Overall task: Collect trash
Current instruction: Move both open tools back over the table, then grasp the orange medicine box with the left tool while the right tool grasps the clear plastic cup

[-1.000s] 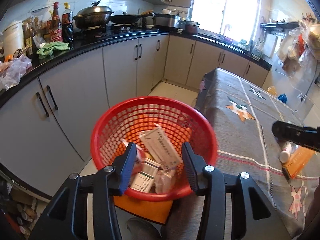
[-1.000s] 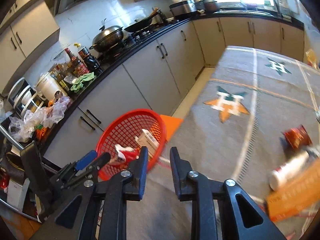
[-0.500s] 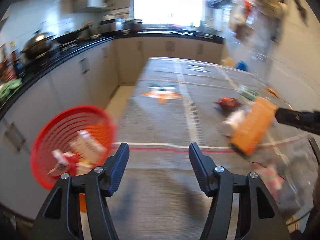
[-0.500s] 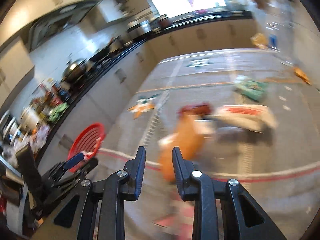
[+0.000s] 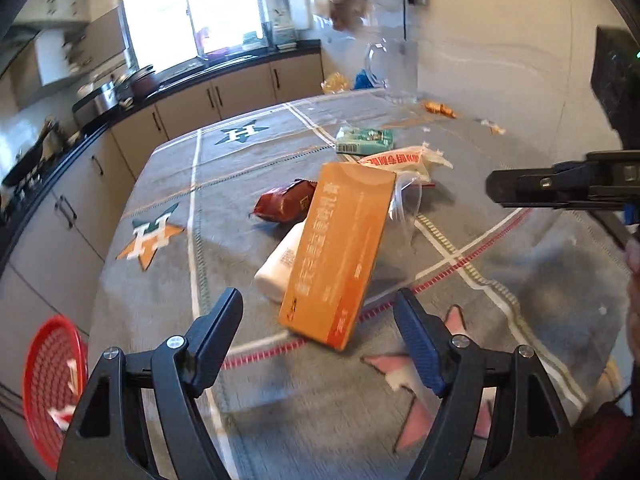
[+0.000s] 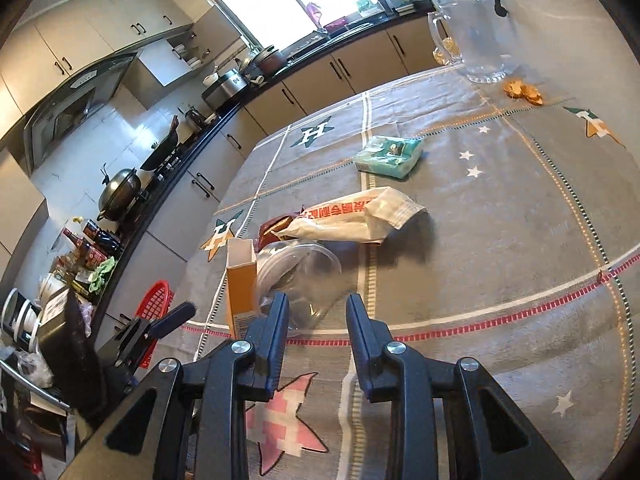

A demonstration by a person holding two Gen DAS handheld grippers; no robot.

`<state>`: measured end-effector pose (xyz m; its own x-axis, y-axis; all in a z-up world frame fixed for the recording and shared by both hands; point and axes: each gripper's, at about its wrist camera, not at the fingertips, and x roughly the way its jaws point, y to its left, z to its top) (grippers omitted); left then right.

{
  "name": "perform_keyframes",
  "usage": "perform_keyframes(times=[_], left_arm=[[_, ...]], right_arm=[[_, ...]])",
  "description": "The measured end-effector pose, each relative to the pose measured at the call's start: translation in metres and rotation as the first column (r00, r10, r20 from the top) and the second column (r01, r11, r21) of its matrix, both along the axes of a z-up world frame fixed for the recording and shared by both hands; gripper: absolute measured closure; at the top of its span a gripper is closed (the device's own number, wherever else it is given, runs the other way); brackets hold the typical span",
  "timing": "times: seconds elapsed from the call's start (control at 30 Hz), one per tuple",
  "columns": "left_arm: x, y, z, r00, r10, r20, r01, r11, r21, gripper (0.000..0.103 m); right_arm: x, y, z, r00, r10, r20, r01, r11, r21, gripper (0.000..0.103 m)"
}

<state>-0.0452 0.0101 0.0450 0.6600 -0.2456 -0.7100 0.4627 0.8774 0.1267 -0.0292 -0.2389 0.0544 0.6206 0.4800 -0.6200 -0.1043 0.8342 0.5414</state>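
Observation:
Trash lies on the grey tablecloth [image 5: 224, 208]: an orange box [image 5: 340, 252] leaning on a white bottle [image 5: 280, 264], a clear plastic cup [image 6: 298, 276], a red wrapper [image 5: 284, 200], a white printed bag [image 6: 352, 220] and a green packet [image 6: 390, 154]. My left gripper [image 5: 318, 336] is open and empty, just short of the orange box. My right gripper [image 6: 314, 320] is open and empty, right before the clear cup. The red basket [image 5: 52, 384] with several pieces in it sits off the table's left edge.
A glass pitcher [image 6: 476, 36] and orange snacks [image 6: 522, 90] stand at the table's far end. A kitchen counter [image 6: 160, 184] with a wok, bottles and pots runs along the left. The right gripper shows in the left wrist view [image 5: 560, 190].
Both grippers swung from the red basket over to the table. The left now faces the orange box, the right the clear cup. Both jaws have opened wider.

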Motion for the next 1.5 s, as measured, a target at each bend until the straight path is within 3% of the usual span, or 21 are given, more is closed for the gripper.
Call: perform_keyframes(times=[0.13,0.27,0.3,0.33,0.4,0.53,0.77,0.9,1.07,1.17,1.27,1.5], left_arm=[[0.017,-0.011,-0.007,1.0,-0.024,0.001,0.024,0.998,0.052,0.026],[0.029,-0.015,-0.01,1.0,-0.03,0.0,0.03,0.999,0.039,0.027],[0.031,-0.015,-0.011,1.0,-0.025,-0.004,0.025,0.999,0.027,0.032],[0.032,-0.014,-0.012,1.0,-0.023,-0.011,0.024,1.0,0.016,0.045],[0.034,-0.013,-0.014,1.0,-0.016,-0.027,0.016,1.0,-0.005,0.056],[0.027,-0.011,-0.013,1.0,0.013,-0.01,-0.013,1.0,-0.01,0.057],[-0.004,0.012,0.005,0.999,0.05,0.02,-0.047,0.994,-0.1,0.057],[-0.013,0.035,0.002,0.993,0.121,-0.003,-0.12,0.982,-0.147,0.057],[-0.019,0.054,-0.005,0.981,0.195,-0.016,-0.195,0.968,-0.155,0.057],[-0.02,0.061,-0.007,0.974,0.223,-0.025,-0.224,0.96,-0.17,0.057],[-0.024,0.063,-0.009,0.968,0.251,-0.019,-0.251,0.952,-0.175,0.057],[-0.033,0.057,-0.004,0.956,0.292,0.007,-0.287,0.943,-0.168,0.057]], right_arm=[[0.0,-0.006,-0.004,1.0,-0.002,-0.002,0.002,1.0,0.015,0.069],[0.0,-0.009,-0.007,1.0,-0.002,-0.014,0.003,0.999,0.039,0.068],[0.001,-0.01,-0.008,1.0,-0.002,-0.016,0.003,0.999,0.048,0.068],[0.001,-0.01,-0.008,1.0,-0.003,-0.018,0.004,0.999,0.052,0.068],[0.002,-0.009,-0.008,1.0,0.0,-0.018,0.001,0.998,0.057,0.068],[0.005,-0.007,-0.011,1.0,0.001,-0.027,0.001,0.998,0.068,0.068],[0.019,0.012,-0.009,0.999,0.023,-0.027,-0.022,0.998,0.057,0.068],[0.028,0.038,-0.007,0.998,0.059,-0.018,-0.059,0.998,0.011,0.068],[0.043,0.063,-0.014,0.997,0.069,-0.022,-0.07,0.996,-0.063,0.068],[0.047,0.072,-0.019,0.997,0.071,-0.025,-0.073,0.992,-0.106,0.091],[0.04,0.072,-0.017,0.998,0.065,-0.006,-0.065,0.99,-0.123,0.097],[0.005,0.061,0.006,0.994,0.061,0.093,-0.046,0.987,-0.151,0.097]])
